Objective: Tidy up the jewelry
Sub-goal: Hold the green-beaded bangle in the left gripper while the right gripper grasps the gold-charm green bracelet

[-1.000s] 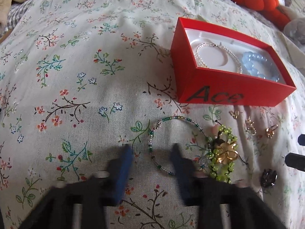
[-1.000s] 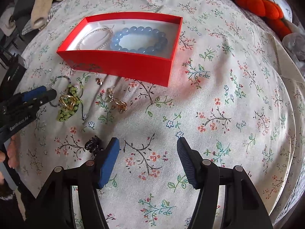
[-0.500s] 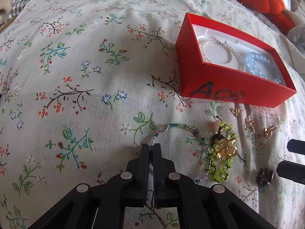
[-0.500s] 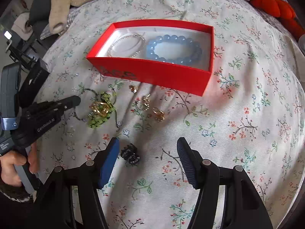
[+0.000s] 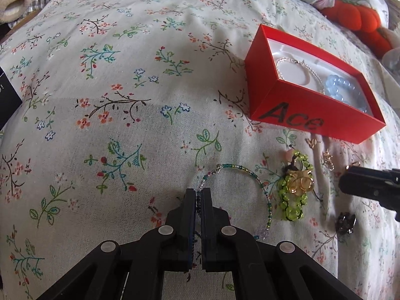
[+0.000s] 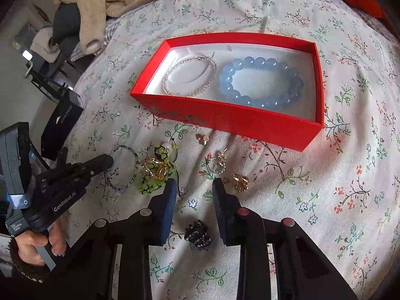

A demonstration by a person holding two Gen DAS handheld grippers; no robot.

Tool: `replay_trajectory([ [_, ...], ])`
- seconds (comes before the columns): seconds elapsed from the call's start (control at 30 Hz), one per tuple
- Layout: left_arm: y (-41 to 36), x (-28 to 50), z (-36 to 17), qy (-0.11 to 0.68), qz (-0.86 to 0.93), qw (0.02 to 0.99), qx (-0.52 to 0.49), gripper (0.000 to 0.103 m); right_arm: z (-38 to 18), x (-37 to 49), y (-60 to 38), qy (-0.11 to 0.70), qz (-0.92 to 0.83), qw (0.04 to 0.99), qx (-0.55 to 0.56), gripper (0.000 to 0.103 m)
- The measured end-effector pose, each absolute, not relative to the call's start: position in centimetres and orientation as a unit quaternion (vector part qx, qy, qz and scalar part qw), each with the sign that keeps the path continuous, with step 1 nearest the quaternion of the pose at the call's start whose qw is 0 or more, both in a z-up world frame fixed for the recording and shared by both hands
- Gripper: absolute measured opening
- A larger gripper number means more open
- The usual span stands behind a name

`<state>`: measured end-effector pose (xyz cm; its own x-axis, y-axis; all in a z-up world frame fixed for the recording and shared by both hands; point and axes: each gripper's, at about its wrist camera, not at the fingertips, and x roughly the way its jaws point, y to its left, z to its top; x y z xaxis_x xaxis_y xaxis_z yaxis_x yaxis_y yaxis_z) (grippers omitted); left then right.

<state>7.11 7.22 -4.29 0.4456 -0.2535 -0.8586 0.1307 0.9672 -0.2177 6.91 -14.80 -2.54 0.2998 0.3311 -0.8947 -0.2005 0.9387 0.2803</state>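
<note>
- Bracelet first: my left claw [image 5: 198,195] is clenched on the thin green beaded bracelet [image 5: 246,175], pinching one spot of the strand while the rest of the loop lies on the floral bedspread [image 5: 125,87].
- That loop curves right up to the lime-green beaded piece [image 5: 295,187] with a gold ornament on top; I cannot tell whether they are tangled. If they are, lifting could drag that piece along or strain the strand.
- A pinch on so fine a strand looks weak; the beads could slip through the pads on the way to the red box [image 5: 312,122].
- My right claw [image 6: 193,190] has just been closing, yet its pads touch nothing; the small dark hair clip [image 6: 197,232] lies between the fingers, further back than the tips.
- Closing here might catch bedspread cloth rather than the clip, or push the clip into the soft bedding.
- Gold earrings [image 6: 240,182] lie just beside my right fingertip; a careless sweep could scatter them into folds.
- The box already holds a clear beaded bracelet [image 6: 190,76] and a blue bead bracelet [image 6: 262,82]; dropping the green one carelessly could tangle it with them.
- Both claws work close together, so they could bump each other.
</note>
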Motion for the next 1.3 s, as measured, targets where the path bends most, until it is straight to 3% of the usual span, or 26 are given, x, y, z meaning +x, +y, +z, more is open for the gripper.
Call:
replay_trajectory([
  [0.57,7.2,7.3,-5.2,0.518,-0.116,0.846,-0.052,0.0,-4.8,8.9,-12.2,0.565,0.207,0.795,0.083,0.028],
  [0.67,7.2,7.4,-5.2,0.52,-0.115,0.845,-0.054,0.0,-5.1,8.9,-12.1,0.567,0.222,0.788,0.096,0.008],
  [0.77,7.2,7.4,-5.1,0.522,-0.114,0.844,-0.055,0.0,-5.0,8.6,-11.8,0.564,0.227,0.789,0.086,0.005],
  [1.3,7.2,6.2,-3.6,0.528,-0.112,0.839,-0.067,0.0,-1.6,6.3,-12.7,0.544,0.233,0.803,0.077,0.005],
])
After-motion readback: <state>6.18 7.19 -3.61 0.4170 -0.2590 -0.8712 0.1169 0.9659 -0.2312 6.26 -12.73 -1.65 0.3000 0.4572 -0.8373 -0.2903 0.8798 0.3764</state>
